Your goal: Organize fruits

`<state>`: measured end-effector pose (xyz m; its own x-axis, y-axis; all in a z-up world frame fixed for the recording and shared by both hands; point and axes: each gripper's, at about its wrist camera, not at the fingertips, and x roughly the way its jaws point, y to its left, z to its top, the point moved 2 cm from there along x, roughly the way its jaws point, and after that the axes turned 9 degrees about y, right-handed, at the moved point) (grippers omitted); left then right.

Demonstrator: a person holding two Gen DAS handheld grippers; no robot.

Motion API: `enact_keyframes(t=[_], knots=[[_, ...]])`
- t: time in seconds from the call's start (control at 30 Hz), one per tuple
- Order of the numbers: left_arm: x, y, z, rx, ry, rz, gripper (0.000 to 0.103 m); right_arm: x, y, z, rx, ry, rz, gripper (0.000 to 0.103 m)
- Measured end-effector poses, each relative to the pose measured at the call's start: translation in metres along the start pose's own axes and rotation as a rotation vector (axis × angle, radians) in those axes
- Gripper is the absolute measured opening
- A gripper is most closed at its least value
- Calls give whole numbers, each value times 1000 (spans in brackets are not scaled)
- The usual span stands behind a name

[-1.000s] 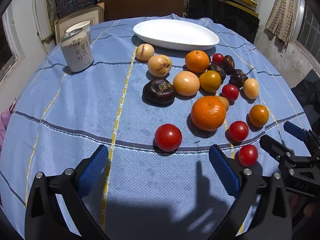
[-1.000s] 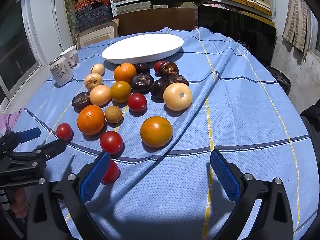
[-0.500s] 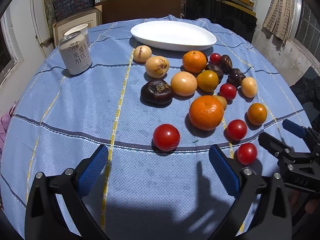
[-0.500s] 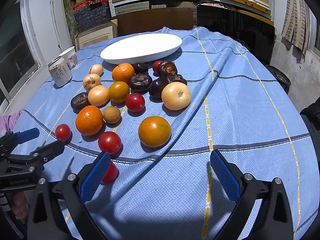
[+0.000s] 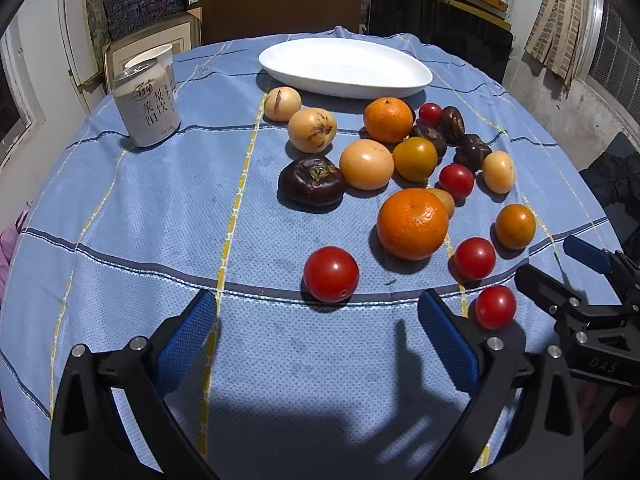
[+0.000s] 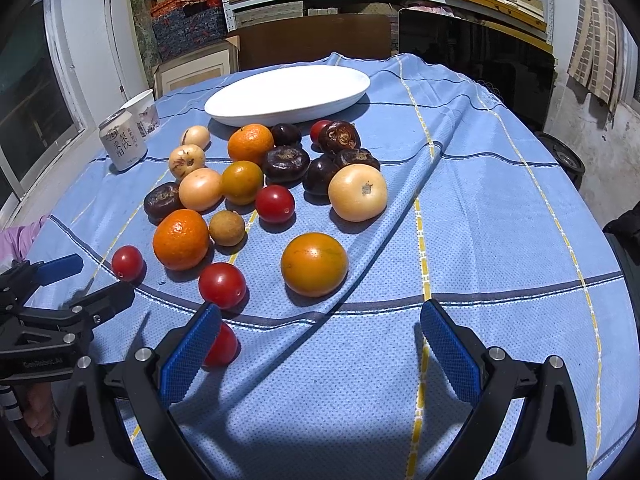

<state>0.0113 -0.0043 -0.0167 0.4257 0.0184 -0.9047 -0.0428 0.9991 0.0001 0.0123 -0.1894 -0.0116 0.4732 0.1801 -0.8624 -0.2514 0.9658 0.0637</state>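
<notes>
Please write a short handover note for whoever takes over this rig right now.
Left claw: open, empty, low over the cloth just short of a red tomato.
Right claw: open, empty, another tomato by its left finger.
White plate: empty, at the far side.
Fruits: all loose on the blue cloth, between claws and plate.
Done: nothing placed.
Left: every fruit.

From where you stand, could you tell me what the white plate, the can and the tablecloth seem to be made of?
Plate: probably glazed ceramic or melamine; smooth, glossy white with soft highlights, so I cannot tell which.
Can: metal, likely aluminium; bright silvery rim on top, with a matte pale printed label.
Tablecloth: woven fabric, matte; a dotted weave shows up close, and in the right wrist view it lies in a long crease.
</notes>
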Motion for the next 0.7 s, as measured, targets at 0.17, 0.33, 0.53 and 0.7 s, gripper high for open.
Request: enact_keyframes(t=[0.17,0.33,0.53,0.7], knots=[[2,1,1,-2,17,-1,99,0,1,0,-4,-4,-6,100],[5,2,1,-6,25,-1,99,-2,1,1,-8,-13,-11,100],[5,9,0,15,25,-11,99,-6,3,1,-40,-26,-14,100],[12,24,-3,0,43,-50,99,-7,7,-2,-70,-31,9,100]])
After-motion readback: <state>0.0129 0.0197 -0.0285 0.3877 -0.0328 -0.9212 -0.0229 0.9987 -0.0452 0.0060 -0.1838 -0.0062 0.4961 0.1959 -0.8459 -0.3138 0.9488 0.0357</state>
